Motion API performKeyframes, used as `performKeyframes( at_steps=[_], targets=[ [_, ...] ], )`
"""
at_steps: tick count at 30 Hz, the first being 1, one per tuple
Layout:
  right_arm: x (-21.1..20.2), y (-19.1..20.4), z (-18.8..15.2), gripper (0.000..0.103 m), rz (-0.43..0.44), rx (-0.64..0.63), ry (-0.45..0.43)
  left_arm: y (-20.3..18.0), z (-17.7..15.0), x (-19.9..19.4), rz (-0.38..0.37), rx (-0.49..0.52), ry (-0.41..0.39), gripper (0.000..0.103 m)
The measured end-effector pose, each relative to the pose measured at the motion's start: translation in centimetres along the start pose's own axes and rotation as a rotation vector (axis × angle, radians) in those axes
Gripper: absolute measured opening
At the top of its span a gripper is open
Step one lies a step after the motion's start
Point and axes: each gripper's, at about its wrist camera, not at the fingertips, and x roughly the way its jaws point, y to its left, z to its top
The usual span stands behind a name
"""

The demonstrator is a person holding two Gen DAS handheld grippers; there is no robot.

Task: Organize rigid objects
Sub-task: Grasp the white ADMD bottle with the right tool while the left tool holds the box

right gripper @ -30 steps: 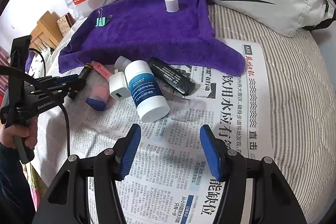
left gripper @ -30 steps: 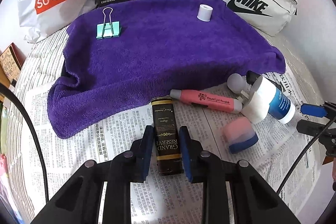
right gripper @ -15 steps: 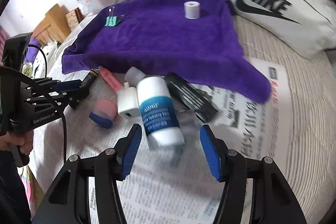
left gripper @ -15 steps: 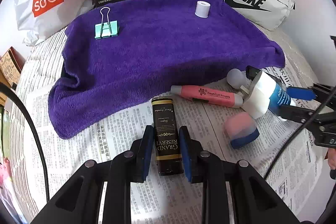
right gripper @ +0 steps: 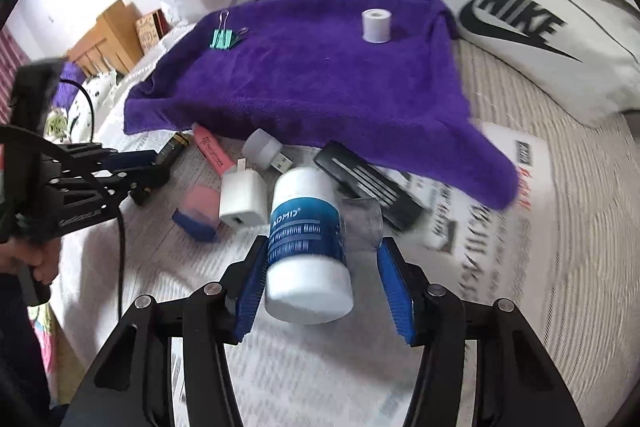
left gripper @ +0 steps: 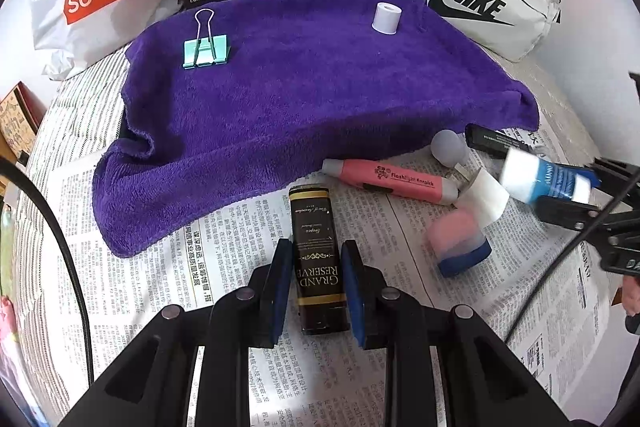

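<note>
Meanwhile the left claw [left gripper: 316, 281] is clamped on the black lighter [left gripper: 318, 259], which lies on the newspaper [left gripper: 224, 259] just below the purple towel [left gripper: 300, 95]. Its partner, the right claw [right gripper: 324, 281], has been narrowing around the white bottle [right gripper: 306, 245], left pad touching, right pad apart.

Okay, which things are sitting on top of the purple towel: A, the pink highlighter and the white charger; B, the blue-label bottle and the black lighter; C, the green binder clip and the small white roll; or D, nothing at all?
C: only the green binder clip and the small white roll rest on the purple towel; everything else lies on the newspaper.
</note>
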Motion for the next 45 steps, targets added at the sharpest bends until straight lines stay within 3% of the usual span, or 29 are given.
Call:
performKeyframes(
  at_steps=[16, 20, 24, 25, 27, 29, 37, 45],
  targets=[
    [0.6, -1.6, -2.0, 0.059, -0.06, 0.021, 0.083, -0.3, -0.1, -0.1, 0.014, 0.008, 0.005, 0.024],
    [0.3, -1.4, -2.3, 0.059, -0.02, 0.023, 0.06, -0.4, -0.1, -0.1, 0.024, 0.013, 0.007, 0.024],
    [1.5, -0.9, -1.3, 0.059, -0.036, 0.002, 0.045, -0.4, -0.2, -0.2, 0.027, 0.013, 0.008, 0.024],
    [1.6, -0.7, -1.1, 0.058, -0.033, -0.008, 0.038, -0.5, -0.2, -0.1, 0.027, 0.012, 0.008, 0.024],
    [2.0, -0.3, -0.5, 0.045, -0.036, -0.029, 0.029, -0.4, -0.2, -0.1, 0.027, 0.012, 0.009, 0.024],
    [2.2, -0.3, -0.1, 0.039, -0.032, -0.043, 0.023, -0.4, -0.2, -0.1, 0.029, 0.012, 0.009, 0.024],
    [0.2, -1.8, -1.7, 0.038, 0.053, 0.04, 0.028, 0.3, -0.4, -0.5, -0.009, -0.017, 0.002, 0.024],
    [-1.3, -2.9, -3.2, 0.037, 0.025, 0.11, 0.0, 0.8, -0.5, -0.6, -0.022, -0.031, -0.002, 0.023]
  ],
)
